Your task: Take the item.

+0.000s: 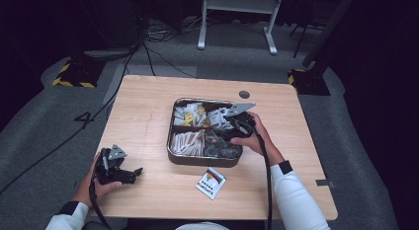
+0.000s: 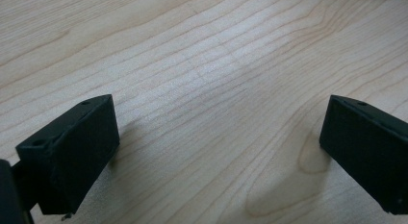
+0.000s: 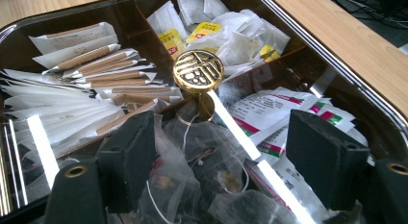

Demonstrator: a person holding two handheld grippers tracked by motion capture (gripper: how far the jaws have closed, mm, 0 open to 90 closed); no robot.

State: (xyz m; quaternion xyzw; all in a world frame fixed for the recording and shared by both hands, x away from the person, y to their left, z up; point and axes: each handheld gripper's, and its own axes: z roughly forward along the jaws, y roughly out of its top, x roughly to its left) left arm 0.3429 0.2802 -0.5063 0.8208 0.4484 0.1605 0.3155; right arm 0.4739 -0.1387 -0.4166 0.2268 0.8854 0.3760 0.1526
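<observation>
A shiny metal tray [image 1: 202, 161] with dividers stands mid-table. It holds paper sticks [image 3: 91, 65], white and yellow tea bags [image 3: 226, 36], printed sachets [image 3: 269, 113] and mesh tea bags [image 3: 202, 185]. A gold knob [image 3: 198, 71] sits at its centre, and bright streaks suggest a clear lid. My right gripper [image 1: 228, 134] hovers over the tray's right side, open [image 3: 226, 156], with the mesh bags between its jaws. My left gripper [image 1: 132, 174] rests open on the table's left front, above bare wood [image 2: 216, 152].
A printed sachet [image 1: 210, 182] lies on the table just in front of the tray. A dark round grommet [image 1: 244, 94] sits behind the tray. The wooden table [image 1: 143, 106] ends in grey carpet, cables and a white stand's legs [image 1: 237, 22].
</observation>
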